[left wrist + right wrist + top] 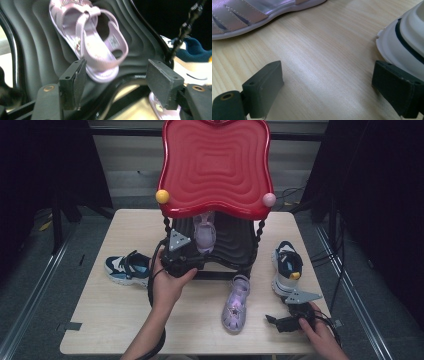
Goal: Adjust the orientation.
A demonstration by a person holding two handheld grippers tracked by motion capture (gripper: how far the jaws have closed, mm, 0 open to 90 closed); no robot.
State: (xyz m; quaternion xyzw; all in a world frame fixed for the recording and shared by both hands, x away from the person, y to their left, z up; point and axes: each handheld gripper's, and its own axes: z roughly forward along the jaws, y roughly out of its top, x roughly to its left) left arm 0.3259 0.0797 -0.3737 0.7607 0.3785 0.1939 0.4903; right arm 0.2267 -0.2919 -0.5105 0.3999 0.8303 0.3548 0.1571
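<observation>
The right claw (272, 321) rests wide open near the surface (100, 315) front edge, bare wood between it and the second lilac sandal (235, 305). The left claw (115, 85) stands wide, nothing pressed. Beyond it the lilac strappy sandal (95, 42) lies tilted on the rack's black ribbed shelf (37, 37), heel overhanging its front edge.

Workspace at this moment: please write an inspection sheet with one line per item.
Surface: light wood table, bare at the near left.
Job's things: one lilac sandal on the black lower shelf of the red-topped rack; its pair on the table.
Clutter: two navy-white sneakers, left and right.
Grippers: left gripper open, sandal between its jaws; right gripper open over bare wood.
Cables: black cable at left gripper.
Surroundings: dark curtains, grey floor.
</observation>
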